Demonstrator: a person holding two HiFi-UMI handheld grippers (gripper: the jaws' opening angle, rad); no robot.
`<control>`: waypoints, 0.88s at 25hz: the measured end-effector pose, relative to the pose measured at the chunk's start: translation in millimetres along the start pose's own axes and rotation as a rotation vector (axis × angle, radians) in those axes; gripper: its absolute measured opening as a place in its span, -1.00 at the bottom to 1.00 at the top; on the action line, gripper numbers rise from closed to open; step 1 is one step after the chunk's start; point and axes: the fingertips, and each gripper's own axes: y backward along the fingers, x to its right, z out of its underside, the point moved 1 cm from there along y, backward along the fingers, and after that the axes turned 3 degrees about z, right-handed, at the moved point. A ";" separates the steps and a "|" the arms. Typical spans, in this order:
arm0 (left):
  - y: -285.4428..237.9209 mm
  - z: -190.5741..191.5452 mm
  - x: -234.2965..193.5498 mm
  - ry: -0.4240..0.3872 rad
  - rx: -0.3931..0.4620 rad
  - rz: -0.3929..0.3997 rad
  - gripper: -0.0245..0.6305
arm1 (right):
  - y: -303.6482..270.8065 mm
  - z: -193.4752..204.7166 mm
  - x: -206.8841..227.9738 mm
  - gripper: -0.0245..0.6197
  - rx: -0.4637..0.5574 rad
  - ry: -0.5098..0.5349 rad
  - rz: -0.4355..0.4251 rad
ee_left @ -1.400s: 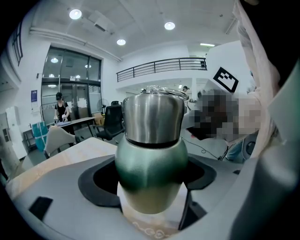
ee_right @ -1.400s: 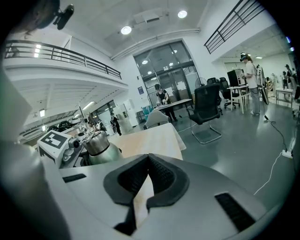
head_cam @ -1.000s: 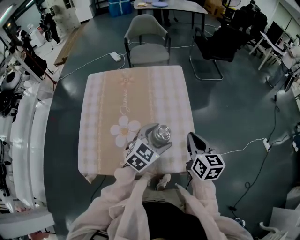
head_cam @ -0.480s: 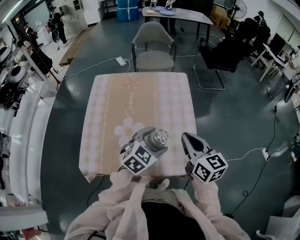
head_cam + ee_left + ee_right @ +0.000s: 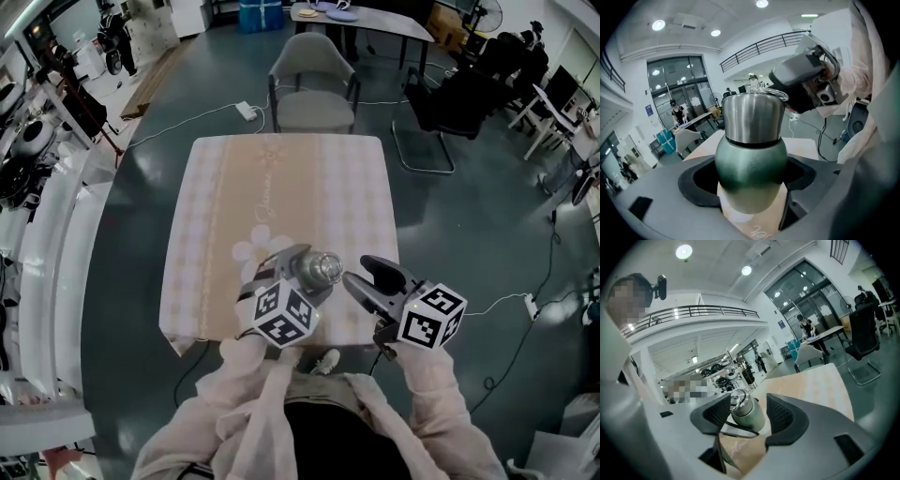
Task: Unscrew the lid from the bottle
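Note:
A green bottle (image 5: pixel 750 168) with a steel lid (image 5: pixel 753 117) stands between the jaws of my left gripper (image 5: pixel 751 180), which is shut on its green body. In the head view the left gripper (image 5: pixel 307 274) holds it over the near edge of the table, with the lid (image 5: pixel 325 266) pointing up. My right gripper (image 5: pixel 358 272) is just right of the lid and points at it. Its jaws have just been opening and hold nothing. In the right gripper view the bottle (image 5: pixel 749 414) shows a little beyond the open right gripper (image 5: pixel 749 420), untouched.
The table (image 5: pixel 281 178) carries a pale checked cloth with a flower print. A grey chair (image 5: pixel 314 80) stands at its far side and a black chair (image 5: pixel 450 103) is at the back right. Cables and a power strip (image 5: pixel 248 111) lie on the floor.
My right gripper has risen and swung left toward the bottle's lid, and its jaws have gone from shut to open. The left gripper has shifted slightly with the bottle.

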 end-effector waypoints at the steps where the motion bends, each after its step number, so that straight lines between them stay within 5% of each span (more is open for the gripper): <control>1: -1.3 1.6 -1.2 -0.031 -0.020 -0.024 0.24 | -3.8 3.7 -1.9 -0.08 -0.026 -0.024 -0.015; 6: -9.8 8.1 -0.8 -0.223 -0.129 -0.123 0.24 | -18.7 24.6 -5.2 0.08 -0.112 -0.132 -0.027; 10: -17.2 10.0 1.9 -0.277 -0.154 -0.128 0.24 | -29.2 36.2 1.1 0.10 -0.143 -0.166 0.010; 16: -32.6 12.7 8.1 -0.258 -0.149 -0.072 0.24 | -38.2 40.5 9.9 -0.07 -0.190 -0.015 0.066; 22: -43.3 12.9 24.1 -0.177 -0.096 0.041 0.24 | -37.8 45.9 11.6 -0.07 -0.288 0.106 0.026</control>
